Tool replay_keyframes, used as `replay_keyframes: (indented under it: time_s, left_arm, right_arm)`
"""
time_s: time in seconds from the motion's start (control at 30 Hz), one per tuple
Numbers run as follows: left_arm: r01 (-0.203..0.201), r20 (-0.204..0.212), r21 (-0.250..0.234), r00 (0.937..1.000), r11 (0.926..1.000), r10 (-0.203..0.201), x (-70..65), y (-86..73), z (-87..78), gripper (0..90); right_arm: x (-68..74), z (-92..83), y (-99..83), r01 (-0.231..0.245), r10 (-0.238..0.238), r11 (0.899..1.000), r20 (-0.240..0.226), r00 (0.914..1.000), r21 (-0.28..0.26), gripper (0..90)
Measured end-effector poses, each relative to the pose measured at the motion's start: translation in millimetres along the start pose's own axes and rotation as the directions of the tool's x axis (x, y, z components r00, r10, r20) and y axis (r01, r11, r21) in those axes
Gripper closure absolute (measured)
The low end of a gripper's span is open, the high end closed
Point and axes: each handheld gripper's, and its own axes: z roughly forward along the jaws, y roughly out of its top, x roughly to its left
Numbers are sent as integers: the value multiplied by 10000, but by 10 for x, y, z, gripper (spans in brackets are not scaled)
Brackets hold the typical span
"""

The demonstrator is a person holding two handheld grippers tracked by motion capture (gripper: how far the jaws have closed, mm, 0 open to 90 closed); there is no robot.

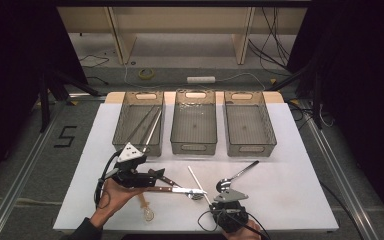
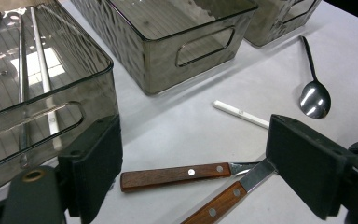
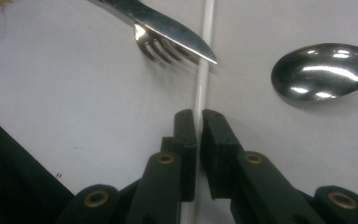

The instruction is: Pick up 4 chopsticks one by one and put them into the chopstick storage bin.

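White chopstick (image 3: 204, 56) lies on the near middle of the table, clamped near its near end between the closed pads of the right gripper (image 3: 198, 122), with the knife (image 3: 168, 29) tip and fork (image 3: 161, 49) tines lying over it just beyond the jaws and the spoon (image 3: 324, 71) close on its right. Judged risk: a thin, smooth stick held off-centre could swivel or slip on lifting, and dragging it out could disturb the knife and fork; the left gripper (image 2: 193, 154) stands with jaws apart over the two wooden handles, holding nothing. White table cover (image 1: 300, 190) is flat, three smoked bins (image 1: 195, 127) stand along its far edge, and the dim room beyond shows cables on the floor.
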Motion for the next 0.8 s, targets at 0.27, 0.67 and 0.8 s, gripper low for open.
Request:
replay_keyframes:
  time_s: [0.27,0.67,0.8]
  left_arm:
    - [-32,38,-6,10000,10000,32,-12,2,4,182]
    - [-449,388,218,9983,9988,441,-82,25,65,188]
    - [-813,708,428,9944,9958,782,-155,48,140,192]
  right_arm:
    - [31,0,-17,77,-74,9999,207,9998,-127,857]
    - [-56,-34,71,296,-295,9996,-212,9993,34,861]
    - [-139,-58,125,564,-557,9982,-307,9980,218,861]
